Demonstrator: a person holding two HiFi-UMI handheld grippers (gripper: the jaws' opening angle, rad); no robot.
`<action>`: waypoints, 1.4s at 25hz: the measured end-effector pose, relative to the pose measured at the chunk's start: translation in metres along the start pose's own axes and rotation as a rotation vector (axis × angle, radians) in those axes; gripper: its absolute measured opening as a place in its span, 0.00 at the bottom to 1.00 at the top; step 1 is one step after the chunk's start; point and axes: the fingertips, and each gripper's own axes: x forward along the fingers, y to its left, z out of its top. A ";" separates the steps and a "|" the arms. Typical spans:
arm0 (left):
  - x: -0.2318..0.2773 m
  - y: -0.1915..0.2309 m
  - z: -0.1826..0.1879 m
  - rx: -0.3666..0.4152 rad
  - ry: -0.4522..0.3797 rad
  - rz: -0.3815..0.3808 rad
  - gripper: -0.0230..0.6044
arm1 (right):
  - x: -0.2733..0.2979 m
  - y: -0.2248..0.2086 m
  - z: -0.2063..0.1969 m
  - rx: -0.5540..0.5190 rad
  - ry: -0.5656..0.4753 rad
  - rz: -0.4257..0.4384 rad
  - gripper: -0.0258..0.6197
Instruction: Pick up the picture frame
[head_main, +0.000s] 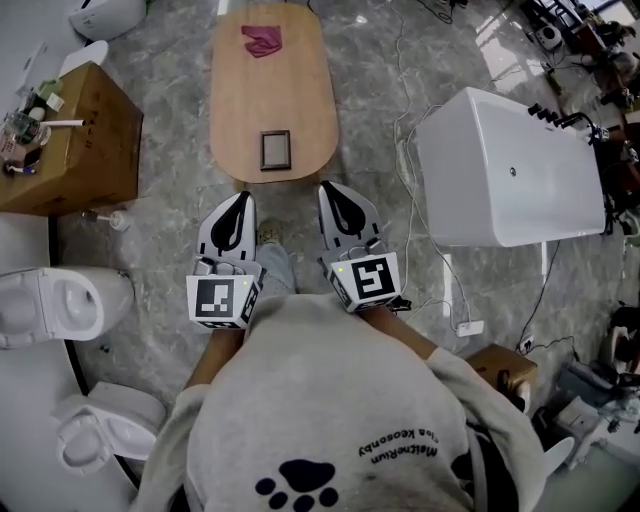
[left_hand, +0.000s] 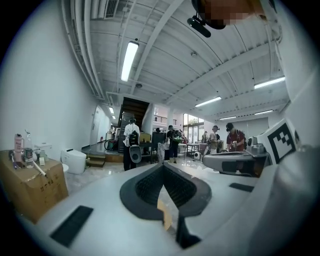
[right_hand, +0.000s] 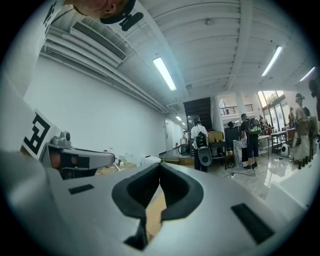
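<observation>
A small dark-framed picture frame (head_main: 275, 150) lies flat near the near end of the long oval wooden table (head_main: 300, 90). My left gripper (head_main: 243, 199) and right gripper (head_main: 329, 190) are side by side, short of the table's near edge, pointing level toward it. Both are shut with nothing held. In the left gripper view the left gripper (left_hand: 163, 167) has its tips touching. In the right gripper view the right gripper (right_hand: 159, 166) looks the same. The frame is hidden in both gripper views.
A magenta cloth (head_main: 262, 41) lies at the table's far end. A white bathtub (head_main: 510, 175) stands to the right, a cardboard box (head_main: 70, 135) with small items to the left, toilets (head_main: 55, 305) at the near left. Cables (head_main: 405, 90) cross the floor. People stand far off in the room (left_hand: 131, 140).
</observation>
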 end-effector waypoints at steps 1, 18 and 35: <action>0.008 0.006 0.000 0.003 0.006 -0.010 0.05 | 0.009 -0.001 0.000 0.005 0.005 -0.004 0.05; 0.113 0.072 0.005 -0.005 0.061 -0.133 0.05 | 0.114 -0.035 -0.002 0.019 0.054 -0.088 0.05; 0.153 0.098 -0.019 -0.011 0.114 -0.180 0.05 | 0.154 -0.050 -0.016 0.017 0.105 -0.114 0.05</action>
